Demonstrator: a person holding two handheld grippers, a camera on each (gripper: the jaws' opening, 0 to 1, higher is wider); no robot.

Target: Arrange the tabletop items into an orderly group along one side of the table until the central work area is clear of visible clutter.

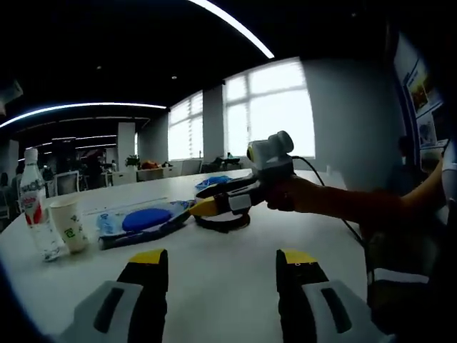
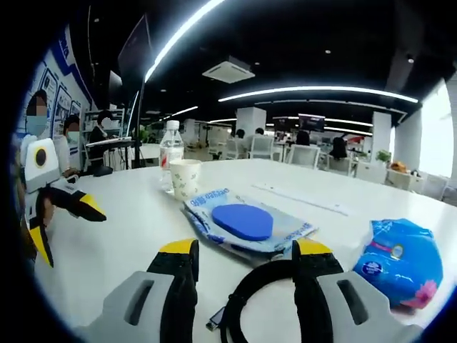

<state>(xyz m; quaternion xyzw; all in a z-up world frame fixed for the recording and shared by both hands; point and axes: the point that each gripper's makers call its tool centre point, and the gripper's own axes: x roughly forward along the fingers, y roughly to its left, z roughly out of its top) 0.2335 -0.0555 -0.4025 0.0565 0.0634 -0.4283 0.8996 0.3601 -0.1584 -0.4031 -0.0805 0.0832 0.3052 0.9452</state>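
On the white table [image 1: 235,279] stand a clear plastic bottle [image 1: 33,207] and a paper cup [image 1: 70,224] side by side. A blue disc [image 1: 146,218] lies on a flat blue-printed packet [image 1: 114,227]. My left gripper [image 1: 223,261] is open over bare table. My right gripper [image 1: 206,200], held by a hand, hovers above a black cable loop [image 1: 223,223]. In the right gripper view, my right gripper [image 2: 246,250] is open with the black loop [image 2: 246,300] lying between its jaws. The disc [image 2: 243,221], packet [image 2: 285,232], cup [image 2: 186,178] and bottle [image 2: 171,153] lie ahead.
A crumpled blue pack [image 2: 400,261] lies to the right of the loop. A thin white strip [image 2: 303,199] lies further back. My left gripper [image 2: 66,227] comes in from the left. People sit at a desk [image 2: 114,143] beyond the table's edge.
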